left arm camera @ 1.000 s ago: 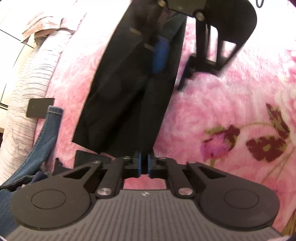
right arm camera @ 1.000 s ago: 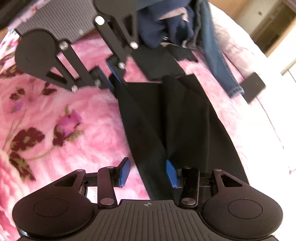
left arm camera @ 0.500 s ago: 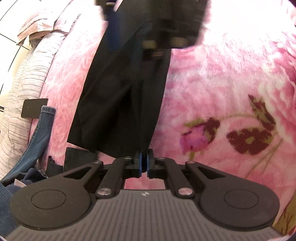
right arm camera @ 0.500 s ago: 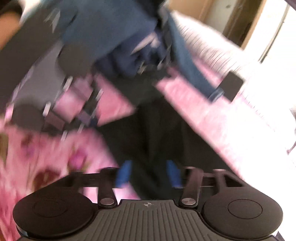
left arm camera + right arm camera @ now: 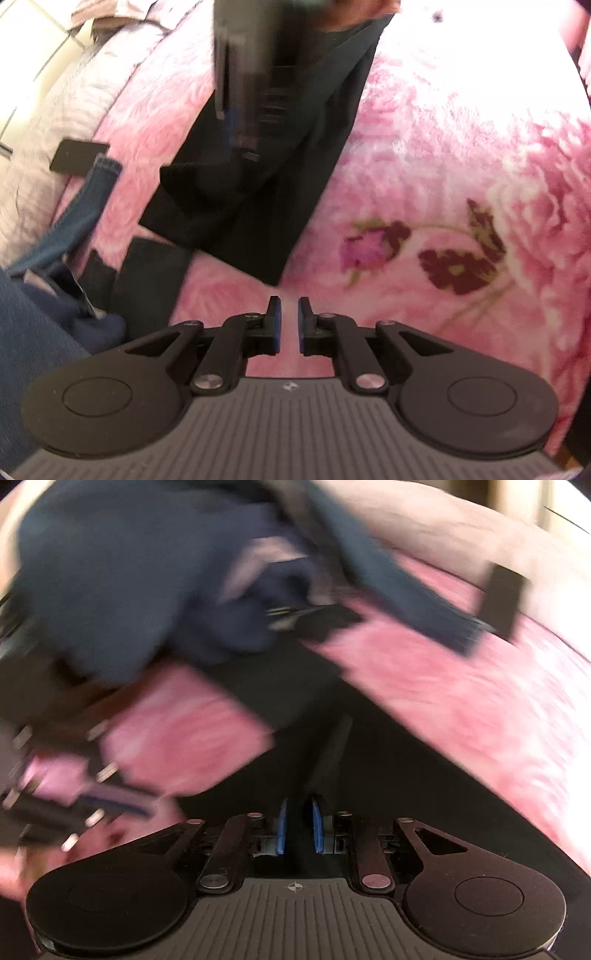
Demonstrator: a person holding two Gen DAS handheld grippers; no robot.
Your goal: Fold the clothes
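A long black garment [image 5: 266,192] lies folded lengthwise on a pink floral blanket [image 5: 443,147]. My left gripper [image 5: 288,306] hovers just short of the garment's near corner. Its jaws are opening, a narrow gap shows pink blanket between them, and nothing is held. The blurred right gripper [image 5: 240,92] hangs over the garment's far half. In the right wrist view the right gripper [image 5: 298,805] is right above the black garment [image 5: 406,775]. Its jaws are closing to a narrow gap and a ridge of cloth runs up to them. The left gripper [image 5: 74,805] is a blur at the left.
Blue jeans [image 5: 85,206] and a navy heap of clothes [image 5: 129,572] lie at the blanket's edge beside a smaller black cloth [image 5: 147,273]. A flat black rectangle [image 5: 79,155] rests by the jeans' hem. Pale striped bedding [image 5: 55,103] borders the blanket.
My left gripper has let go of the garment's corner and drawn back and up. The right gripper has swung over the garment and narrowed its jaws from wide apart.
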